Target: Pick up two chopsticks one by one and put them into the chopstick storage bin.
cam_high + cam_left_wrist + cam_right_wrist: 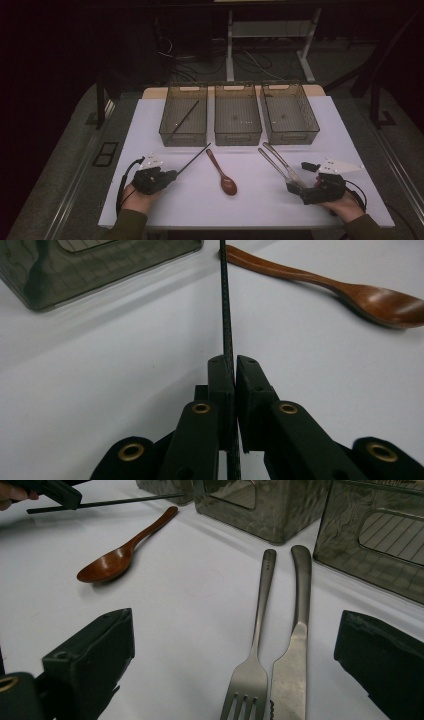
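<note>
A thin black chopstick (pixel 194 158) juts from my left gripper (pixel 170 176) toward the left bin (pixel 184 134); in the left gripper view the jaws are shut on the chopstick (pixel 226 315). A second chopstick (pixel 184 119) lies inside that bin. The brown wooden spoon (pixel 223 173) lies mid-table, bowl nearest me. A metal fork (pixel 274 163) and knife (pixel 284 163) lie side by side at the right. My right gripper (pixel 292 189) stands open at their near ends; in the right gripper view the fork (pixel 256 645) and knife (pixel 296 650) lie between its wide jaws, untouched.
Three dark see-through bins stand in a row at the back of the white table (pixel 150 125): the middle bin (pixel 237 120) and the right bin (pixel 289 117) hold nothing I can see. Dark floor with cables lies beyond.
</note>
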Available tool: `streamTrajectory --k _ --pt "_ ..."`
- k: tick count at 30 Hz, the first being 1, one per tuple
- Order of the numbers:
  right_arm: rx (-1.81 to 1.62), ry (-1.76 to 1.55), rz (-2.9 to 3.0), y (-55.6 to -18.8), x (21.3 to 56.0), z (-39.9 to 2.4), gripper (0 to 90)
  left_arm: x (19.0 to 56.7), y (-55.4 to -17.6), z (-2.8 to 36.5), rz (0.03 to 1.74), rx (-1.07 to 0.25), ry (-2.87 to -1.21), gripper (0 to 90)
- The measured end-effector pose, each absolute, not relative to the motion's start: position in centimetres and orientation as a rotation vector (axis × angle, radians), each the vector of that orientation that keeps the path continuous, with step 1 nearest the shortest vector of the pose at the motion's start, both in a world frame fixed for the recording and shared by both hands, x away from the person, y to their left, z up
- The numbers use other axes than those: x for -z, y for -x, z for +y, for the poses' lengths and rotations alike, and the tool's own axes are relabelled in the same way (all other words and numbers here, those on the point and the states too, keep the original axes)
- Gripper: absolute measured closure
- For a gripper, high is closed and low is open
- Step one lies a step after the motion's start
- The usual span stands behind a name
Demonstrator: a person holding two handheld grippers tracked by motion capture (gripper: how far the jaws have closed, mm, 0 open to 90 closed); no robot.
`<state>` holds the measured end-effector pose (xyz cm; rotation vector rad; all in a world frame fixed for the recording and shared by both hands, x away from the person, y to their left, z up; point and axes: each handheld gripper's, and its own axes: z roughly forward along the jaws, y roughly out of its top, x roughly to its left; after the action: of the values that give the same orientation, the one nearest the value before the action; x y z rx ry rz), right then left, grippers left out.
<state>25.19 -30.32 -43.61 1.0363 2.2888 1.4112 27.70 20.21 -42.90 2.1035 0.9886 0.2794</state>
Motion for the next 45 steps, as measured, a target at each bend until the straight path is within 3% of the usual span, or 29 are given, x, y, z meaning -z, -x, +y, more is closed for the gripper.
streamTrajectory --k 12,45 --pt "-1.409 -1.037 2.286 -25.2 43.6 -30.3 2.1 42.0 -27.4 20.1 0.963 -0.219 -2.066 85.3" --pt "-1.402 -1.035 2.294 -25.2 43.7 -30.2 2.1 38.6 -29.3 20.0 0.912 -0.296 -1.984 85.2"
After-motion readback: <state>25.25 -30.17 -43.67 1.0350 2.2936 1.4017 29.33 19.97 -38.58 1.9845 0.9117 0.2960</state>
